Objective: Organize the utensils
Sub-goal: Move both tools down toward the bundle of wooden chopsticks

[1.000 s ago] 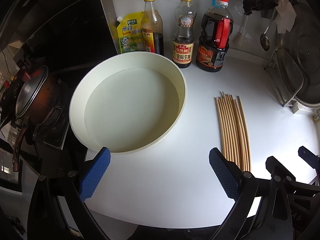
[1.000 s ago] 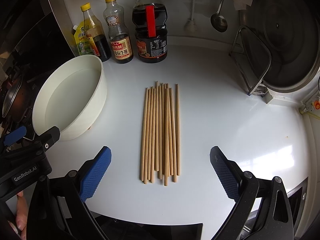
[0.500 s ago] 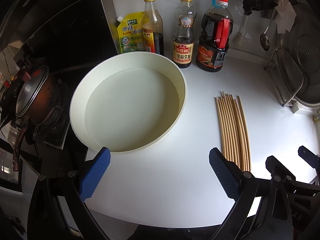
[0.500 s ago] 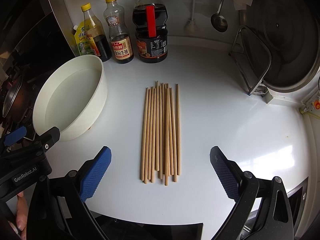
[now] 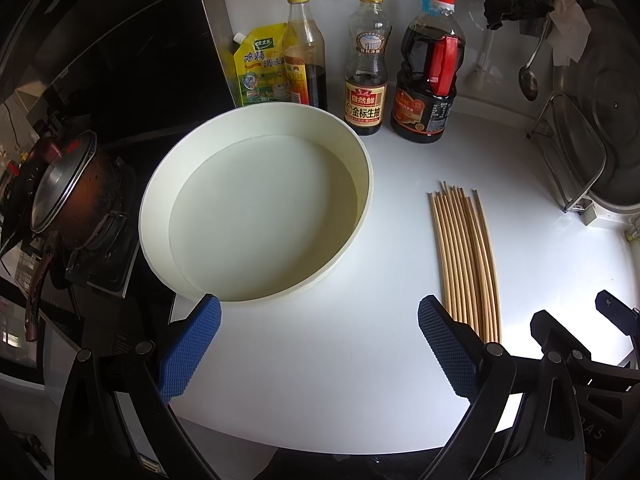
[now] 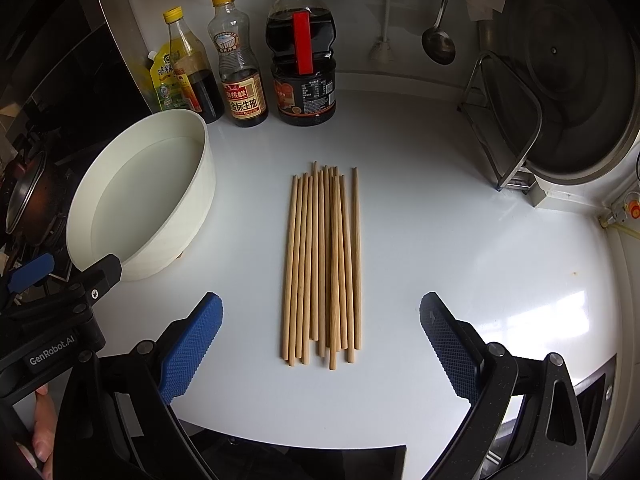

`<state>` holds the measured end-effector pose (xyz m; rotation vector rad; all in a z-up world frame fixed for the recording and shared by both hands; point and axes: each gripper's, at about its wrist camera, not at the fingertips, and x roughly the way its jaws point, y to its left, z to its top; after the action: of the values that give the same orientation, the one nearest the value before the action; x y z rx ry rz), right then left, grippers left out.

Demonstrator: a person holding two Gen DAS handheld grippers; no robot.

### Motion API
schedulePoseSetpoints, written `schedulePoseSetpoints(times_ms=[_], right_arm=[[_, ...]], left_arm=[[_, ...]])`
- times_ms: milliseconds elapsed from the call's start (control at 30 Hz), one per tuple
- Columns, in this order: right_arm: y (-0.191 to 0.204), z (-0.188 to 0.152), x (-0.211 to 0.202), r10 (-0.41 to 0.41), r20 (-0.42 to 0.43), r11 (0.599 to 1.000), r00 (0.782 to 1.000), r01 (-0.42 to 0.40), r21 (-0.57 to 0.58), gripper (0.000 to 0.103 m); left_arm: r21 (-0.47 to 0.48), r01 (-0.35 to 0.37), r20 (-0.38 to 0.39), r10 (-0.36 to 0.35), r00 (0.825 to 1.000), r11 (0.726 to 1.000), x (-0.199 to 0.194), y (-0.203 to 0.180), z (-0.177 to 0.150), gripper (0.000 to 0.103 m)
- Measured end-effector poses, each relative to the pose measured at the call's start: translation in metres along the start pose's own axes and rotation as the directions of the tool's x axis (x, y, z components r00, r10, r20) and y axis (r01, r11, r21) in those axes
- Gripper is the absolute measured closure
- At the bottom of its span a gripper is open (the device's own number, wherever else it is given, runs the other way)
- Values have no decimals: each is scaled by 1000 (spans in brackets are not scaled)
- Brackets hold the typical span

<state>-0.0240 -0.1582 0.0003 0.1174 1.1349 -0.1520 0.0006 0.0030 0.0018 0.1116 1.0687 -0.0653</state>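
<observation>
right gripper [image 6: 320, 346]: jaws wide apart, empty | chopsticks [image 6: 323, 260]: side by side at centre on white counter [image 6: 460, 240] | white basin [image 6: 136, 200]: 9 o'clock | three sauce bottles [image 6: 240, 76]: 11–12 o'clock

Eleven chopsticks [image 6: 324, 264], three sauce bottles [image 6: 240, 64], one seasoning pouch [image 5: 256, 68], one white basin [image 5: 256, 204].

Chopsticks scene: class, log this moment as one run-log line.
left tongs: open, empty | right tongs: open, empty | chopsticks: bundled flat on counter | white basin: empty
</observation>
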Motion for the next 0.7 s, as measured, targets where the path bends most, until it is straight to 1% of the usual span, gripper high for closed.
schedulePoseSetpoints(times_ms=[100,167,233,333,467,600,700], right_arm=[[-3,-1,-1,15,5,1000,1000,-15,6,8],[-8,-3,0,55,12,998,998,-56,15,8],[-15,-5,5,88,4,996,996,-88,28,9],[-26,-9,16,101,-16,994,995,-101,40,9],[-44,-17,27,85,-11,996,996,-85,20,8],[-68,-25,49,101,-6,995,995,-101,13,9],[-83,-28,65,108,12,994,994,-108,4,9]], left_arm=[[3,3,-3,-3,1000,1000,1,-4,-4,6],[12,5,-8,-4,1000,1000,3,-7,-7,6],[25,16,-17,-15,1000,1000,6,-13,-11,6],[46,28,-29,-27,999,999,11,-24,-17,6],[85,10,-50,-6,999,996,24,-43,-24,6],[66,-7,-40,10,999,998,35,-55,-32,6],[43,-45,-30,47,998,998,44,-61,-34,6]])
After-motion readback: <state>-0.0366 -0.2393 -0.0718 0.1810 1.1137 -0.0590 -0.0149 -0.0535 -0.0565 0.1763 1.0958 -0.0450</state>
